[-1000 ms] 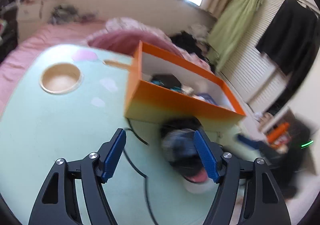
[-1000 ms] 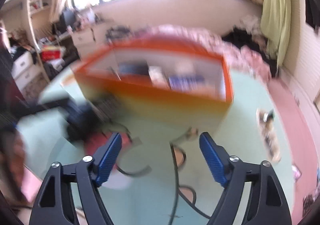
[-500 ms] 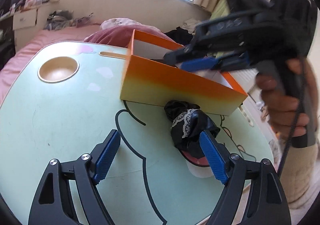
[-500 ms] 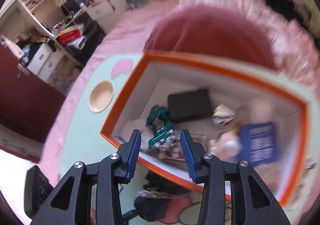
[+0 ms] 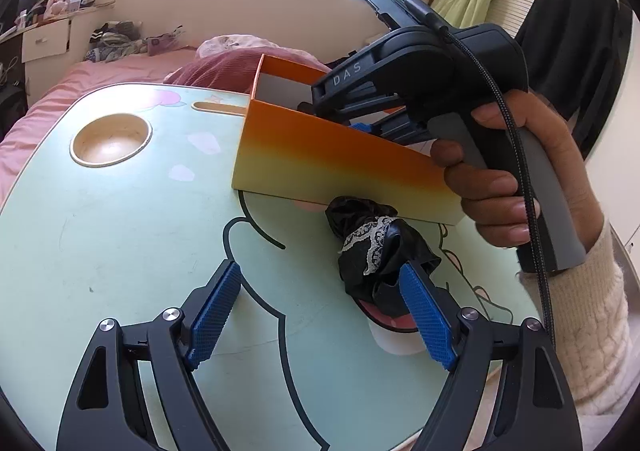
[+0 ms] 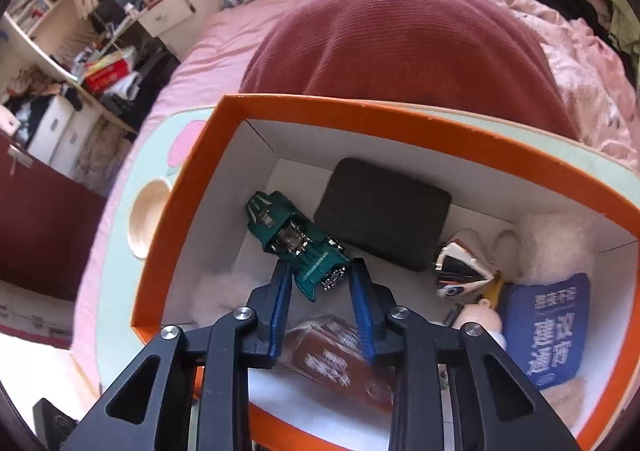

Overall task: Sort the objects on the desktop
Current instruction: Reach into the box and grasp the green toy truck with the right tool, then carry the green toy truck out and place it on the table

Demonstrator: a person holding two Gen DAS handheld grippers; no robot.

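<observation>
Our right gripper [image 6: 318, 279] has dipped down into the orange box [image 6: 188, 207] on the bench [image 5: 120, 231]. Its fingers, narrower than a second ago, sit around the green toy car [image 6: 296, 243], so we think we grab it next. Our left gripper [image 5: 320, 311] waits with wide fingers by the black lace cloth [image 5: 372, 247]. The right gripper's body reads "DAS". The blue packet [image 6: 552, 335] has Chinese writing.

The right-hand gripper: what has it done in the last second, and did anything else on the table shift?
The right gripper swung from low over the table up and over the orange box, then dipped inside; its jaws narrowed and now straddle the rear of the green toy car, not clearly clamped. The left gripper stayed wide open beside the black lace-trimmed cloth. Box and cloth did not move.
</observation>
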